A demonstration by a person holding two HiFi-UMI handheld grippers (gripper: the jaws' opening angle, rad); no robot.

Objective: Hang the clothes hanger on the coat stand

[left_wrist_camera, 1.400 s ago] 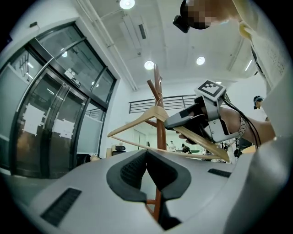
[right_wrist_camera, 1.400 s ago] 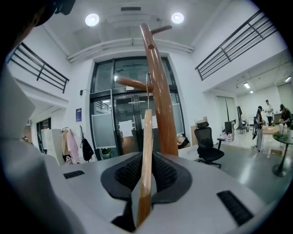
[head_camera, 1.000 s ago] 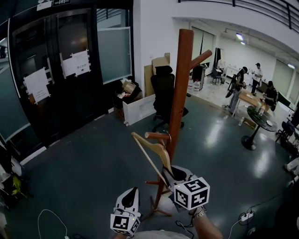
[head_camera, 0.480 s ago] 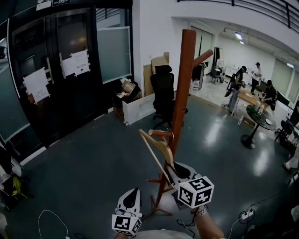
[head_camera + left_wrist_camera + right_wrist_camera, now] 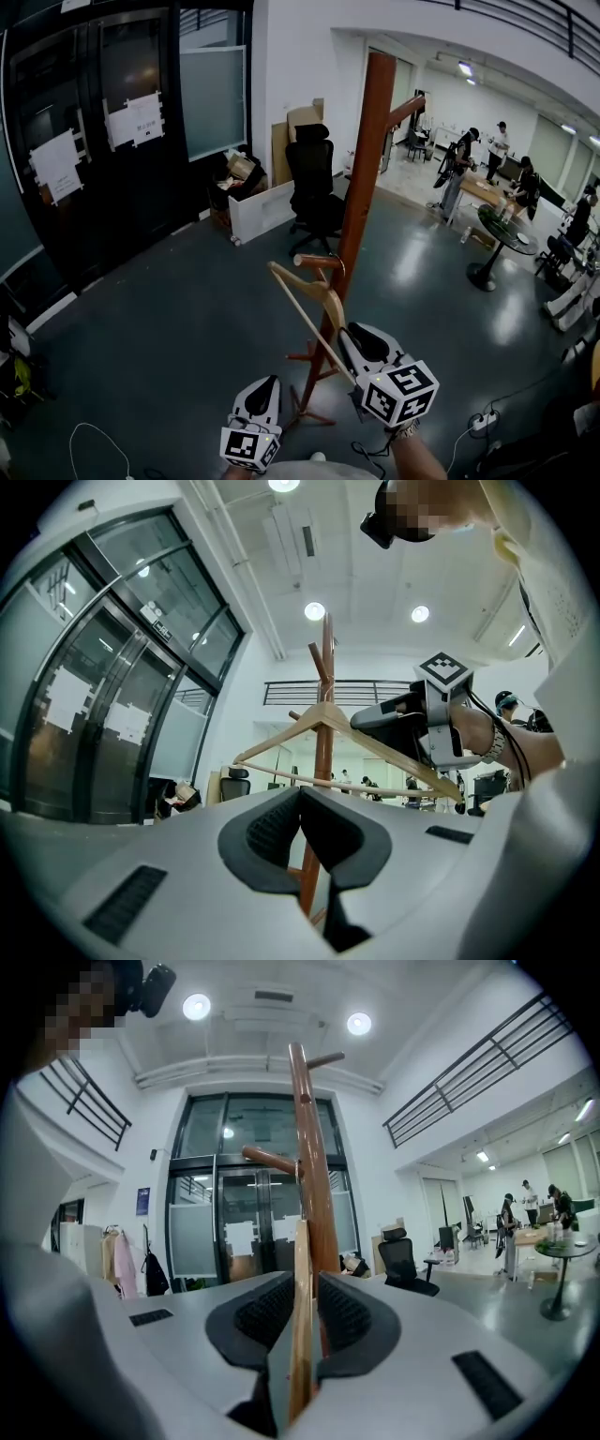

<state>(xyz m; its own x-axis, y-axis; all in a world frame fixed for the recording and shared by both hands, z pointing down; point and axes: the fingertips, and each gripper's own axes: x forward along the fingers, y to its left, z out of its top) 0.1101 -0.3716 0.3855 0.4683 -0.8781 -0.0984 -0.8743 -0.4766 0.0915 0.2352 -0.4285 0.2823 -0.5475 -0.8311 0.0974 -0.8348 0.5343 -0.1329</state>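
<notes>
Right gripper (image 5: 354, 339) pinches one arm end of the wooden hanger (image 5: 302, 298). The hanger slants up toward 11 o'clock, with its hook just beside the lower peg (image 5: 314, 262) of the coat stand (image 5: 364, 178); contact unclear. Left gripper (image 5: 265, 386) sits at 6 o'clock, jaws pressed together, empty.

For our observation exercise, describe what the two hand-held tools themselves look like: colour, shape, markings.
The left tool and right tool are light grey rounded shells with dark ribbed pads. Each carries a white cube printed with black square markers.
</notes>
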